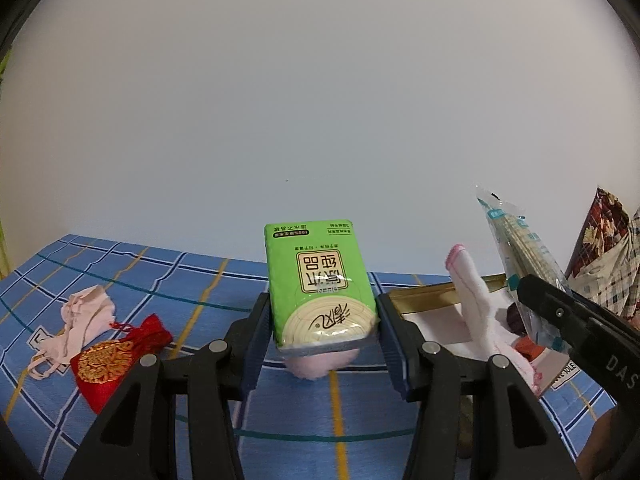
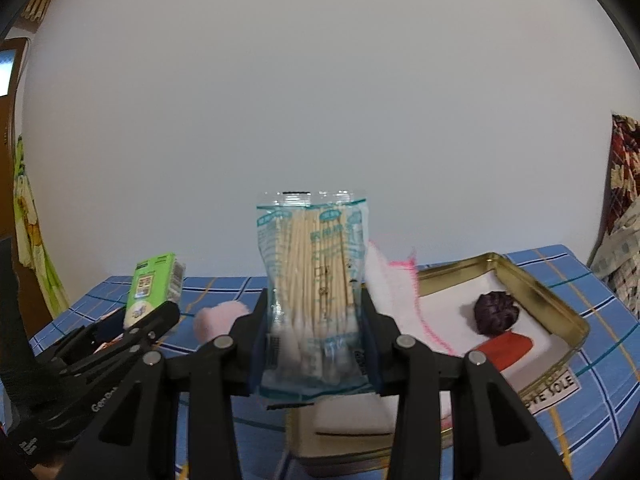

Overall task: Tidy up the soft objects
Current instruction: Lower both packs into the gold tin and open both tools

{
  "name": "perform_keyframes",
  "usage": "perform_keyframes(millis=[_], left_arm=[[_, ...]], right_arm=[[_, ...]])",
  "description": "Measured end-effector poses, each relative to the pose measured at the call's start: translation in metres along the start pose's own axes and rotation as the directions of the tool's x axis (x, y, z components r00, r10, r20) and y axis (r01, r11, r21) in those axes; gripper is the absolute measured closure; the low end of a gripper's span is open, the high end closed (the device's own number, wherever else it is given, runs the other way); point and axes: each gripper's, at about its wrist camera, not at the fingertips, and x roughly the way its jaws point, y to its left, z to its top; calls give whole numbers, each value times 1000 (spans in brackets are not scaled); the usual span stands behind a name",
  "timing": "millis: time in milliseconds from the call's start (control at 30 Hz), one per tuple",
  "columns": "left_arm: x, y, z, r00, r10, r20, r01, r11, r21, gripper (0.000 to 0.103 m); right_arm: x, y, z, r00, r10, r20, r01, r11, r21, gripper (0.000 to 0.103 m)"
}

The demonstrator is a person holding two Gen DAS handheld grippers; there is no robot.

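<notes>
My left gripper (image 1: 324,336) is shut on a green tissue pack (image 1: 320,284), held upright above the blue checked cloth (image 1: 160,280). My right gripper (image 2: 316,344) is shut on a clear bag of cotton swabs (image 2: 316,272), also raised; the bag shows in the left wrist view (image 1: 520,264). A pink fluffy ball (image 1: 320,364) lies under the tissue pack and shows in the right wrist view (image 2: 216,320). A white sock with pink trim (image 1: 476,304) hangs over the gold tin (image 2: 560,308), which holds a dark purple ball (image 2: 496,312) and a red item (image 2: 504,350).
A red embroidered pouch (image 1: 116,356) and a pale pink cloth mask (image 1: 80,324) lie left on the cloth. A white box (image 2: 348,424) sits below the right gripper. Patterned fabric (image 1: 608,264) hangs at the right. A white wall is behind the table.
</notes>
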Motion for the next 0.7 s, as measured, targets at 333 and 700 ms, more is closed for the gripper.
perform_keyframes(millis=[333,700], left_arm=[[4,-33,2,999,-46,5,46,999,28,50],[10,-59,4,995,-98,9,98,994,42,50]], right_arm=[[-10,-42,9,998,-65,10,65,997,43,63],[-6,-98,15,986,-165,15,163,982,91,63]])
